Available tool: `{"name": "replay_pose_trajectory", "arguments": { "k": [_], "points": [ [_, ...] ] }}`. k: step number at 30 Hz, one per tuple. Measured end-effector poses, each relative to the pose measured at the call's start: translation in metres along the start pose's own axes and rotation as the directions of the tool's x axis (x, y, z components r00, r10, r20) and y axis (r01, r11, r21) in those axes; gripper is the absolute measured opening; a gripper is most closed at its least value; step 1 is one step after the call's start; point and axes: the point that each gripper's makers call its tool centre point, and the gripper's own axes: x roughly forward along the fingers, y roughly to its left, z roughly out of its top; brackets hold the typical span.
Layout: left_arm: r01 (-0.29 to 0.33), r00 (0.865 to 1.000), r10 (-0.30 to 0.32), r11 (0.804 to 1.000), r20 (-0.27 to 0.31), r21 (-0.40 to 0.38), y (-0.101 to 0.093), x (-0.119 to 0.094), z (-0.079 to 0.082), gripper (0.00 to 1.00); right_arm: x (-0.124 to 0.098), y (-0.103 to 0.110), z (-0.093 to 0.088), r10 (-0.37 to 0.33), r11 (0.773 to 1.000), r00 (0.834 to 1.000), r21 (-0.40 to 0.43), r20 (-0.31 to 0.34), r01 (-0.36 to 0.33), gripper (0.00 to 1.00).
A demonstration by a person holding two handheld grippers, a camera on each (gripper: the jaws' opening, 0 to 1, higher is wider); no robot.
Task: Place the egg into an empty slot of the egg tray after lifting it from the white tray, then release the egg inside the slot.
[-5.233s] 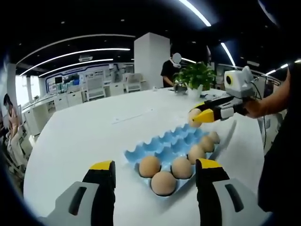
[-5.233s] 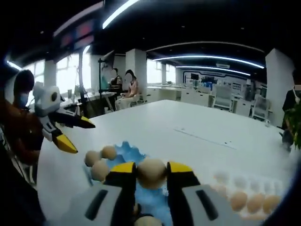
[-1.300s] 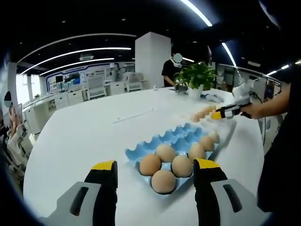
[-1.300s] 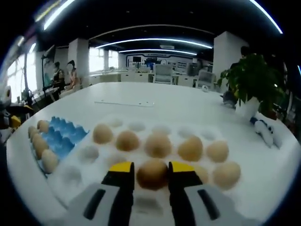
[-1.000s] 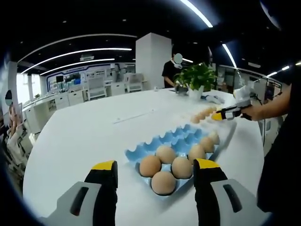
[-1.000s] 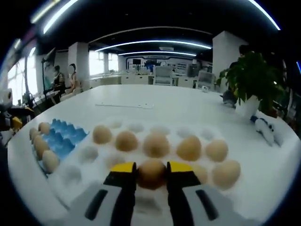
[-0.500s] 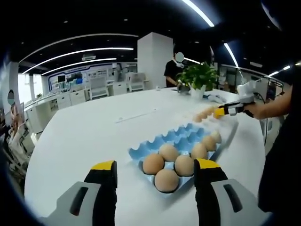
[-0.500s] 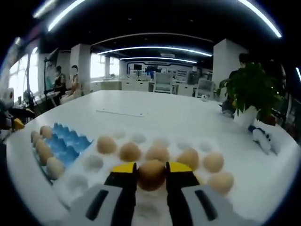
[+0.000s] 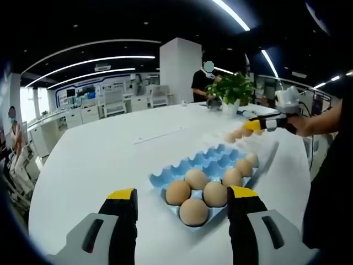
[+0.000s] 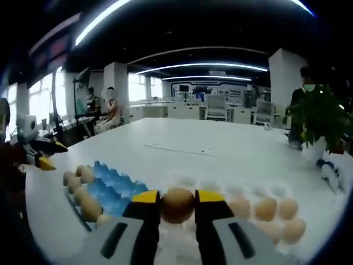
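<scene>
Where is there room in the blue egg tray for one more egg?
The far end of the blue egg tray has bare cups, on the side away from the left hand-held gripper. The near end is crowded with eggs. The right hand-held gripper holds an egg. The table beside the tray is bare.

egg [image 10: 176, 205]: brown, pinched between the right gripper's [image 10: 176, 210] yellow-tipped jaws, held above the trays
egg tray [image 9: 209, 165]: blue moulded, lies flat on the tabletop; six brown eggs in its near slots, far slots empty
white tray [image 10: 265, 193]: lies just right of the egg tray, several brown eggs in it
</scene>
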Motion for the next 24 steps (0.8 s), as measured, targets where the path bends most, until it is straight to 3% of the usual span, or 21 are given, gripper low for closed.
{"name": "replay_pose_trajectory", "arguments": {
  "k": [8,14,24],
  "points": [
    [-0.003,1.000,0.003,1.000,0.003,0.001,0.001,-0.001,0.001,0.67,0.023,0.054,0.009,0.154,0.988,0.988,-0.028,0.009,-0.153,0.24],
    [-0.002,1.000,0.002,1.000,0.006,0.001,0.000,-0.001,0.002,0.67,0.043,0.100,0.013,0.272,0.961,0.962,-0.045,0.001,-0.272,0.24],
    [-0.004,1.000,0.004,1.000,0.003,0.001,0.002,-0.001,0.002,0.66,0.068,0.140,0.003,0.366,0.928,0.930,-0.055,-0.042,-0.368,0.24]
  ]
}}
